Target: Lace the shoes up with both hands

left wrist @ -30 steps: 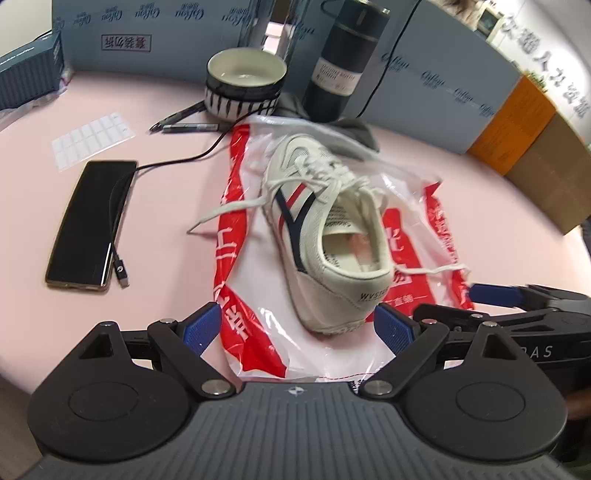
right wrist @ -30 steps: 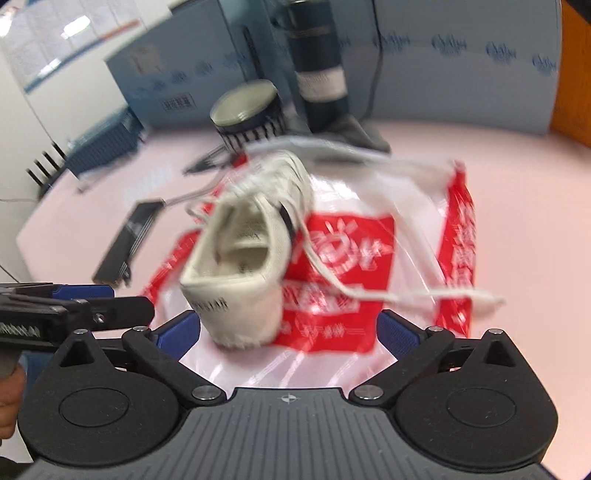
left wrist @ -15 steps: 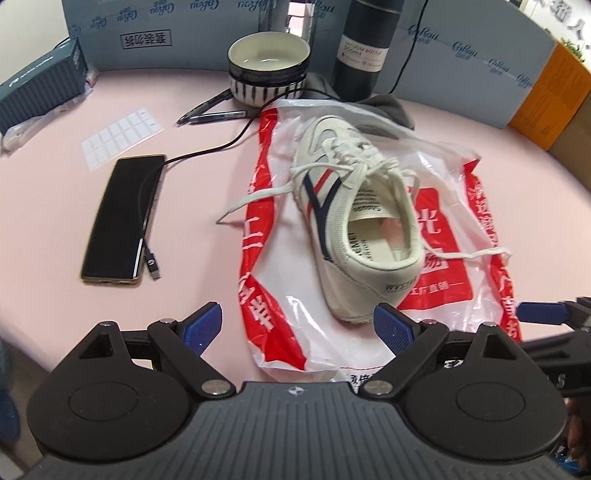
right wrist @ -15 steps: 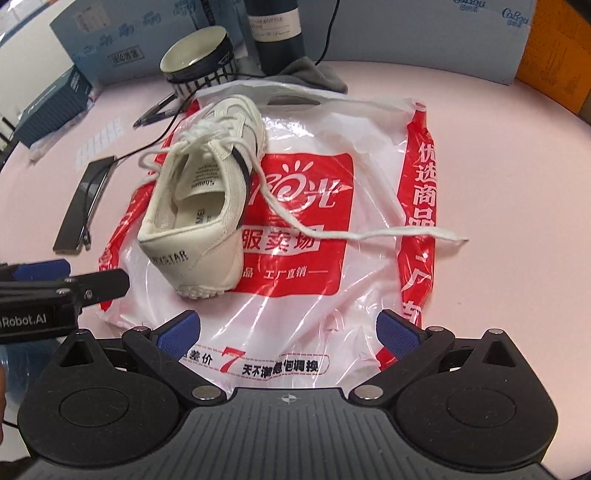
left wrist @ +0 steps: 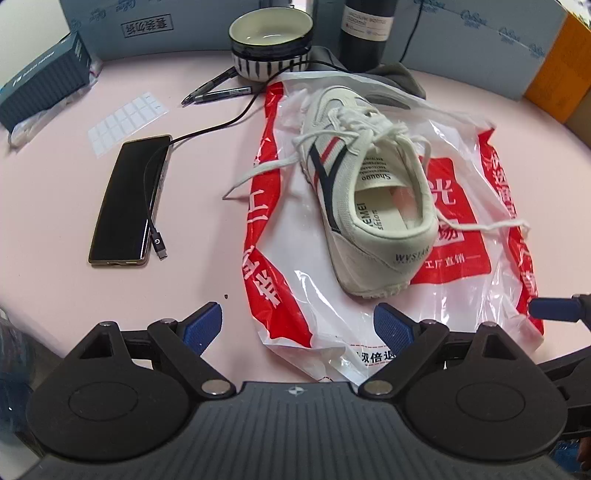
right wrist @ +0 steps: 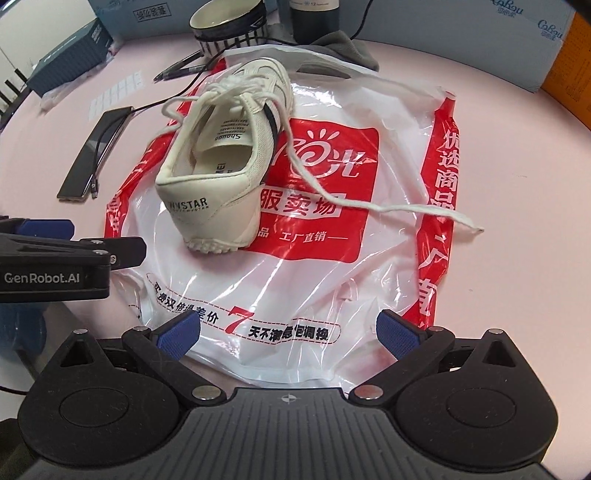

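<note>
Item one, my left gripper (left wrist: 297, 325): tilted steeply down over the pink worktop (left wrist: 55, 192), fingers (left wrist: 204, 325) released and spread wide, nothing between them.

Item two, my right gripper (right wrist: 288, 334): same steep downward tilt, fingers (right wrist: 397, 332) likewise spread apart and empty. Its blue tip shows at the right edge of the left view; the left unit's side, marked "GenRobot.AI", shows at the left edge of the right view.

Item three, white sneaker (left wrist: 365, 192): upright on a red-and-white plastic bag (left wrist: 280, 266), heel toward both grippers, beyond the fingertips and untouched. In the left view it lies ahead of the right-hand finger; in the right view, ahead of the left-hand one. One loose lace end (left wrist: 258, 171) trails onto the worktop on the left, the other (right wrist: 424, 212) across the bag on the right.

Item four, writing: heel reads "WVSTAR"; tongue label "Shouoo", roughly; the bag carries red Chinese print and a large "7".

Item five, surroundings: smartphone (left wrist: 129, 199) with cable, two pens (left wrist: 218, 92), striped bowl (left wrist: 269, 44), dark bottle (left wrist: 364, 33).
</note>
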Demonstrator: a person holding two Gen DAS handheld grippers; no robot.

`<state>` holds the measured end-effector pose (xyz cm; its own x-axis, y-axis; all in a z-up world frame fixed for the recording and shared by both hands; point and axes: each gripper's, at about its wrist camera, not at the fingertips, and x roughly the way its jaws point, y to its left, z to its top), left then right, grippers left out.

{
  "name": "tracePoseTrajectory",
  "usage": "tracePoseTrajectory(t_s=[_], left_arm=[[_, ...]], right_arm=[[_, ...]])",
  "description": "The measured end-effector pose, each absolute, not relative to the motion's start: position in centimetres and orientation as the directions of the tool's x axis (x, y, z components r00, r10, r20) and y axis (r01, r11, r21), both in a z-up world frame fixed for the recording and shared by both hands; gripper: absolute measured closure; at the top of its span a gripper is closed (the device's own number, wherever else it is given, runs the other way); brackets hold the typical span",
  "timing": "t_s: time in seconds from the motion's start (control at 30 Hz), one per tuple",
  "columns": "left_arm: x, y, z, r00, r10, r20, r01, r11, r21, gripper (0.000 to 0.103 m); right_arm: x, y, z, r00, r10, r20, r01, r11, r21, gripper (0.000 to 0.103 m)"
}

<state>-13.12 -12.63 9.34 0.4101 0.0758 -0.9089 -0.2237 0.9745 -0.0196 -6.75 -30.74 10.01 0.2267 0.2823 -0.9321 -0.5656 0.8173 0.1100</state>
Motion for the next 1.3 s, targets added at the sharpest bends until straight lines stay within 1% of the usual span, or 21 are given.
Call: tracePoseTrajectory(t_s=[0.53,0.87,1.3], left_arm=[[-12.7,-13.9,9.0,0.367,0.129,-0.921,-0.182,0.981,0.065,0.015],[-12.0,-14.0,8.5,0.329,0.148,-0.933,-0.181,0.979,0.091,0.015],[-11.9,-13.6,7.6,0.28,0.111,-0.954,-0.202,0.978,0.054,0.015]], right_arm=[[-6.8,-30.3,9.7,0.208,0.289,-0.935,-0.58,0.806,0.12,0.001],[-6.5,-29.5,9.6,0.206,0.284,-0.937,-0.603,0.791,0.107,0.001],[-6.7,-28.8,9.1,0.186,0.275,-0.943,-0.627,0.772,0.102,0.001]])
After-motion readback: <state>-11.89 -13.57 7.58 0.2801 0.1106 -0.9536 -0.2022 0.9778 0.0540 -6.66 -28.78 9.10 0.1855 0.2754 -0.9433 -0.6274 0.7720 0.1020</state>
